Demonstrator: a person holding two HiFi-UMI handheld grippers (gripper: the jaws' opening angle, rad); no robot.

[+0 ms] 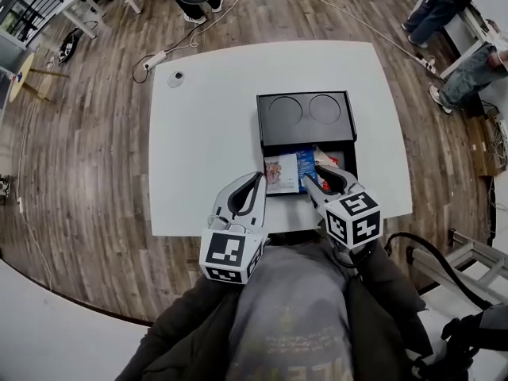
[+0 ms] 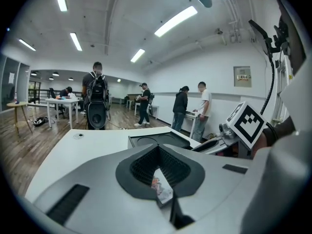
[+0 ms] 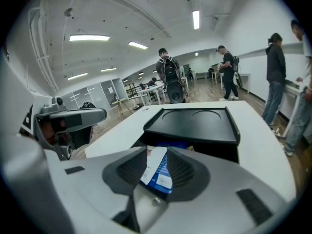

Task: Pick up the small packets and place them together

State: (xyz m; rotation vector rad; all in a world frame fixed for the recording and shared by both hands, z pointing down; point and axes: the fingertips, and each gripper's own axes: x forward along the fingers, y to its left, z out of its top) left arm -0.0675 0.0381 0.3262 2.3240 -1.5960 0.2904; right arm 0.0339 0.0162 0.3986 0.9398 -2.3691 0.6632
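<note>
Head view: I have my left gripper [image 1: 255, 182] and right gripper [image 1: 317, 176] side by side at the near edge of the white surface [image 1: 198, 133]. The left tips are just beside the near-left corner of the open black box [image 1: 352, 163], and the right tips are over its near wall. The lid [image 1: 305, 133] lies flat behind the box. Loose packets [image 1: 283, 173] lie inside it.

Left gripper view: the jaws are clenched on a pale packet [image 2: 162, 189], which is pinched on edge deep between the pads.

Right gripper view: I'm grasping a blue packet [image 3: 160, 172] with a white label. It sits tilted between the pads, with the box just beyond.
</note>
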